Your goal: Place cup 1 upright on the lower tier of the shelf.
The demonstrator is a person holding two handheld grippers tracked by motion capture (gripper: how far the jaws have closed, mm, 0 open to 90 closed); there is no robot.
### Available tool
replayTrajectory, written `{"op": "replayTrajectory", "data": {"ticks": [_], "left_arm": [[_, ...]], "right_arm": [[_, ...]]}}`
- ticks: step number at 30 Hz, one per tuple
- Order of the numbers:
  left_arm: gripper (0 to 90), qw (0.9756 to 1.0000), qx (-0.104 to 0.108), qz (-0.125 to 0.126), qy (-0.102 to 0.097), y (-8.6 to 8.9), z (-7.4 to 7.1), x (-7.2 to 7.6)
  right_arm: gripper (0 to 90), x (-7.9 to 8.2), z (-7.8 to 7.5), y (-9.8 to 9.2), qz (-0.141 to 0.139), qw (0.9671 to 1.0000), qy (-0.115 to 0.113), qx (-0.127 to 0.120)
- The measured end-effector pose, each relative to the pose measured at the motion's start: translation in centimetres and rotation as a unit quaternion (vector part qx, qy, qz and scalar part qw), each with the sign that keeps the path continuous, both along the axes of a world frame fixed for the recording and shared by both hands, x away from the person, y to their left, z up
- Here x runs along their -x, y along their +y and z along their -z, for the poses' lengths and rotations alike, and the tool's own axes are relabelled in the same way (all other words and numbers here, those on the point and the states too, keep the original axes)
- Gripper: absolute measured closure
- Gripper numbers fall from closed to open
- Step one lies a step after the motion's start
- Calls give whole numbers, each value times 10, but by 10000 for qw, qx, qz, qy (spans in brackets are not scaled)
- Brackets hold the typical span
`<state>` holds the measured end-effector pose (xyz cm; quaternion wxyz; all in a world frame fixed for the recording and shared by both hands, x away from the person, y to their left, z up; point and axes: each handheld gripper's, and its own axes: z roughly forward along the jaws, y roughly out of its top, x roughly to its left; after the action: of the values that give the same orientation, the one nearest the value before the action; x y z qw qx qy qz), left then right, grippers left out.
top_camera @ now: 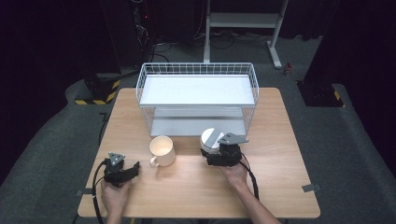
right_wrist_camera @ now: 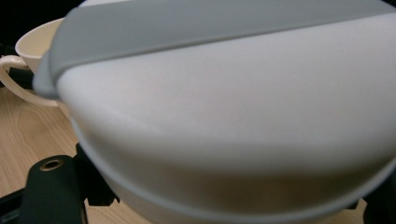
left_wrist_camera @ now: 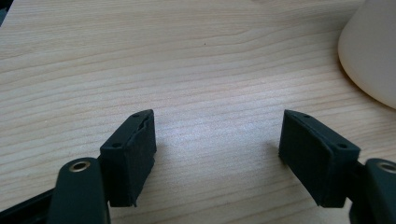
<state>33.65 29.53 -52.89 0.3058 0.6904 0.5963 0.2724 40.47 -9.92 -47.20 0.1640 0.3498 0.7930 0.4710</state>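
The lidded pot point(top_camera: 212, 140) sits apparently between the right tongs point(top_camera: 219, 150); the mug point(top_camera: 162, 150) stands left of them, the wire rack point(top_camera: 197, 95) behind, all on the worktop point(top_camera: 196, 186).

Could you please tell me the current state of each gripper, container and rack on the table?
Left gripper: open, holding nothing, low over the table.
Right gripper: closed around the white container.
White container: lidded with a grey band, held.
Cream mug: upright, appears unfilled, free-standing.
Wire rack: upright, both shelves bare.

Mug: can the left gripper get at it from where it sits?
Probably yes. The left gripper rests open just left of the mug, with bare table between them; the handle faces it. The right gripper is busy on the container.
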Motion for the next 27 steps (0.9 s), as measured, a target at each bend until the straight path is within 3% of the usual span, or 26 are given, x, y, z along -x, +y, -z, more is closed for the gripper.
{"op": "replayTrajectory", "data": {"ticks": [27], "left_arm": [[280,10000,23,-8,2,0,0,0]], "right_arm": [[188,-25,-14,-15,262,9995,126,-114]]}}
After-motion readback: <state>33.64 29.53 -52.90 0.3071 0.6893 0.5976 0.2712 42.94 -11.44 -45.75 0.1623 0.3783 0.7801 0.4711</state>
